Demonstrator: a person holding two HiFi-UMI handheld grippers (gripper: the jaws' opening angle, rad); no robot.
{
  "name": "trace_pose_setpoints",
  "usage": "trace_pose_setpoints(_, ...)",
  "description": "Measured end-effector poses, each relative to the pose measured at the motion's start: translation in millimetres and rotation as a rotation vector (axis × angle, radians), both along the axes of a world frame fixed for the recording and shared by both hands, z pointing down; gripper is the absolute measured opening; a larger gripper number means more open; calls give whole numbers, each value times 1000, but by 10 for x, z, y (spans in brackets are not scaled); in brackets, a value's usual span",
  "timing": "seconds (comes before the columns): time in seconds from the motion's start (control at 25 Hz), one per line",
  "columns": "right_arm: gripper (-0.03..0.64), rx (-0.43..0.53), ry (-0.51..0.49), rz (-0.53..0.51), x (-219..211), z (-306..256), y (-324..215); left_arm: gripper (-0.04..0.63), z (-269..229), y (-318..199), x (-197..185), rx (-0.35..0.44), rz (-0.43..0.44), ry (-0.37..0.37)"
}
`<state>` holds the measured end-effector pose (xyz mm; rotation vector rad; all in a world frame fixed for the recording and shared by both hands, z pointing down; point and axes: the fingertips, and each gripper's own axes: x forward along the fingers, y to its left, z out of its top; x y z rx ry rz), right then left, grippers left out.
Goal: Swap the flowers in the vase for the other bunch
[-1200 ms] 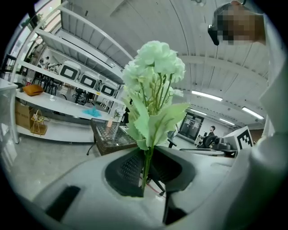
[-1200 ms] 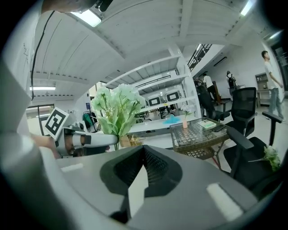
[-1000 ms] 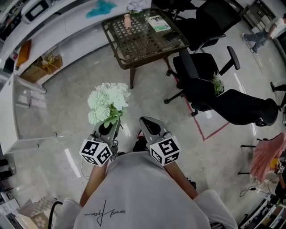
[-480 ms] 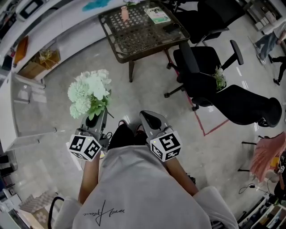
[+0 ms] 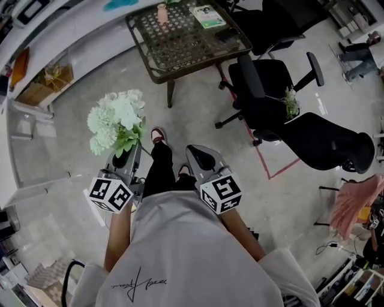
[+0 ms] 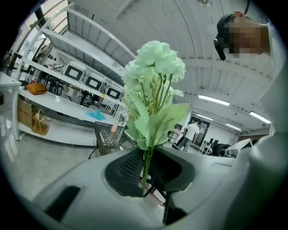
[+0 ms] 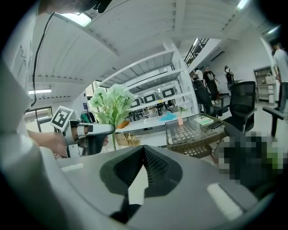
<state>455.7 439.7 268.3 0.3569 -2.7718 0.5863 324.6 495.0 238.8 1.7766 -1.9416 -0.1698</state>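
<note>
My left gripper (image 5: 127, 157) (image 6: 145, 168) is shut on the stems of a bunch of pale green flowers (image 5: 116, 120) (image 6: 155, 85), which stands upright above the jaws. The same bunch (image 7: 111, 104) shows at the left of the right gripper view. My right gripper (image 5: 201, 159) (image 7: 144, 157) is shut with nothing between its jaws. Far ahead, a small pink vase (image 5: 161, 12) (image 7: 180, 119) stands on the far side of a dark lattice-top table (image 5: 186, 47) (image 7: 198, 134). Both grippers are held over the floor, well short of that table.
A magazine (image 5: 207, 15) and a dark phone (image 5: 225, 35) lie on the table. Black office chairs (image 5: 270, 90) stand to its right, one bearing a small flower bunch (image 5: 291, 107). A white counter (image 5: 66, 30) runs along the far left. My legs and shoes (image 5: 158, 137) are below.
Both grippers and the flowers have shifted left in the head view as I step forward. The table has slid toward the top edge. Both grips are unchanged.
</note>
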Motion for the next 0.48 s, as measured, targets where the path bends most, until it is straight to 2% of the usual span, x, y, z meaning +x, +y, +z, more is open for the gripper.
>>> trace_pose_setpoints(0.32,5,31,-5,11,-113,43,-28,63,65,-70,-71,28,25,-9)
trace_pose_setpoints(0.48,5,8,30,6,-410,26,-364,63,55,-448,-366,12,29,23)
